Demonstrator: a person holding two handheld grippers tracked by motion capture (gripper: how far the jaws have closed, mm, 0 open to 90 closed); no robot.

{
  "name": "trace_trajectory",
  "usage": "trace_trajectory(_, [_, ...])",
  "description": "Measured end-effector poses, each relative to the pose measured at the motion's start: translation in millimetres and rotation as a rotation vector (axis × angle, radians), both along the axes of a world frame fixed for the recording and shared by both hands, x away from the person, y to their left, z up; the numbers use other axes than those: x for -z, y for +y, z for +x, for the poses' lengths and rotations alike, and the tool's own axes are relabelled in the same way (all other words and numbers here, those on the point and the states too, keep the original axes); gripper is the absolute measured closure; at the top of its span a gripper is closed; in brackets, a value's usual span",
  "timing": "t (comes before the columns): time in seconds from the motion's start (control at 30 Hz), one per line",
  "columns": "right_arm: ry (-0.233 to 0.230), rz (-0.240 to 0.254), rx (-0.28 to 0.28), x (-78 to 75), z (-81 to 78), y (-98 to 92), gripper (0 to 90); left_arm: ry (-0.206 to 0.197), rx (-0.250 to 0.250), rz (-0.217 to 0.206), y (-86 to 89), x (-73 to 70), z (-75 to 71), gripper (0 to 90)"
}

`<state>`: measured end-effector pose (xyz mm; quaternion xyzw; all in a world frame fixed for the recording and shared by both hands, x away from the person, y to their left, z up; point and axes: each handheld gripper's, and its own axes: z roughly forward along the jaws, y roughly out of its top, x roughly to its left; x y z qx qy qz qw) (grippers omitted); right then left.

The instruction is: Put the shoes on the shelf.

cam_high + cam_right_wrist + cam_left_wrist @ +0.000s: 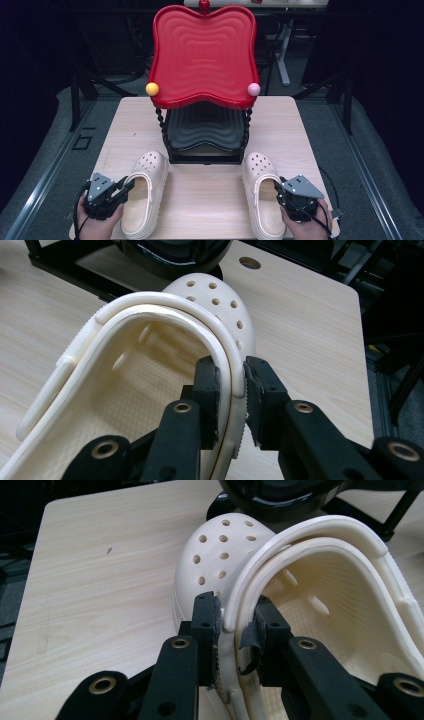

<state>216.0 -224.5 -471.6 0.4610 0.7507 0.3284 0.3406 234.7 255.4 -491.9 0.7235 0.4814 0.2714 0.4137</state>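
Two grippers work at the table's [210,187] near edge: the left gripper [126,187] is clamped on the outer rim of the left clog [145,192], the right gripper [278,187] on the outer rim of the right clog [260,192]. Both cream clogs point away toward one two-tier rack [205,130], its black tray [205,127] below, red tray [202,55] above, at the far edge.

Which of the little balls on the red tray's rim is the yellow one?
The yellow ball sits at the red tray's front-left corner; the front-right one is pink.
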Motion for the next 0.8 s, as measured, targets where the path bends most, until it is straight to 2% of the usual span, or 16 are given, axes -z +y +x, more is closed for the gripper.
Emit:
trace_trajectory(0.13, [-0.018,0.007,-0.011,-10.7,-5.0,2.5,76.1,-0.01,0.023,-0.012,-2.0,-13.0,-4.3,75.2])
trace_trajectory(0.33, [-0.058,0.05,-0.06,-30.1,-13.3,9.6,76.1,-0.05,0.056,-0.016,-10.8,-31.8,-8.0,75.2])
trace_trajectory(0.43, [-0.077,0.053,-0.085,-37.8,-14.4,15.9,76.1,-0.061,0.077,-0.018,-16.3,-38.2,-7.1,75.2])
trace_trajectory(0.57, [-0.093,0.042,-0.111,-45.1,-9.9,26.1,76.1,-0.076,0.105,-0.011,-27.3,-44.3,-4.2,75.2])
trace_trajectory(0.8, [-0.104,0.03,-0.154,-51.5,9.5,46.6,76.1,-0.109,0.143,-0.002,-50.1,-52.2,7.8,75.3])
